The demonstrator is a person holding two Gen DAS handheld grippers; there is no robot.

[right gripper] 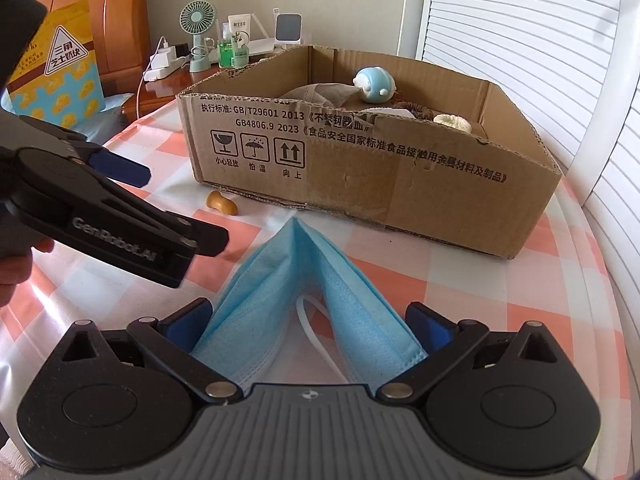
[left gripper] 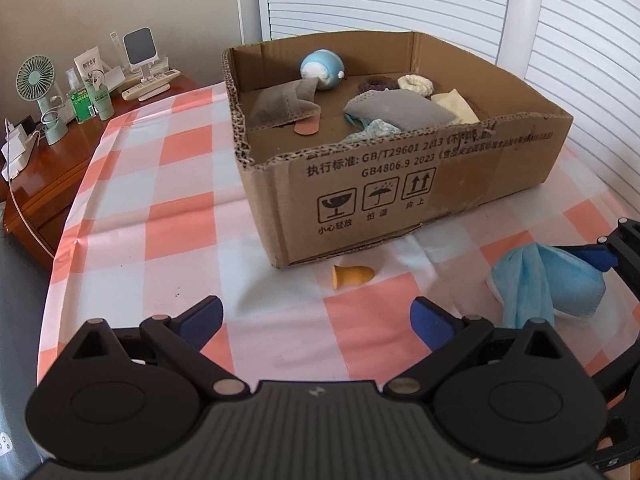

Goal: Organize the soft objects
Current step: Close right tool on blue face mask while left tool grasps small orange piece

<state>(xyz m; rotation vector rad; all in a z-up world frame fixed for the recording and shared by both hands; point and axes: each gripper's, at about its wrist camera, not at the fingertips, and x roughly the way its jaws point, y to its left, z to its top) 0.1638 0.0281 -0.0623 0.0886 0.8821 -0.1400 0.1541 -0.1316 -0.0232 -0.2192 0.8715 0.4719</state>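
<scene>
- Lying folded on the checked cloth (left gripper: 168,216), a blue mask (right gripper: 304,292) sits between the spread fingers of the right gripper (right gripper: 308,326); both pads flank it, and whether they touch it cannot be told. White ear loop shows under the fold.
- Left-wrist view: same mask (left gripper: 540,280) at right, just beside the box (left gripper: 400,184), with one blue pad of the right gripper against its far edge.
- Left gripper (left gripper: 316,320): jaws wide apart, nothing between them, above bare cloth. Right-wrist view shows it (right gripper: 132,176) at left, near the mask, not touching.
- Orange fingertip-shaped piece (left gripper: 353,275) lies on the cloth, close to the front wall of the box, apart from both grippers.
- Box open-topped, on the cloth. Inside: blue round toy (left gripper: 322,68) at back, two grey pouches (left gripper: 286,104), dark scrunchie (left gripper: 374,83), cream scrunchie (left gripper: 416,84), pale cloth (left gripper: 456,108), pink flat strip (left gripper: 307,126).
- Wooden side table (left gripper: 48,176) beyond the cloth holds a green fan (left gripper: 35,80), bottles and a charger.
</scene>
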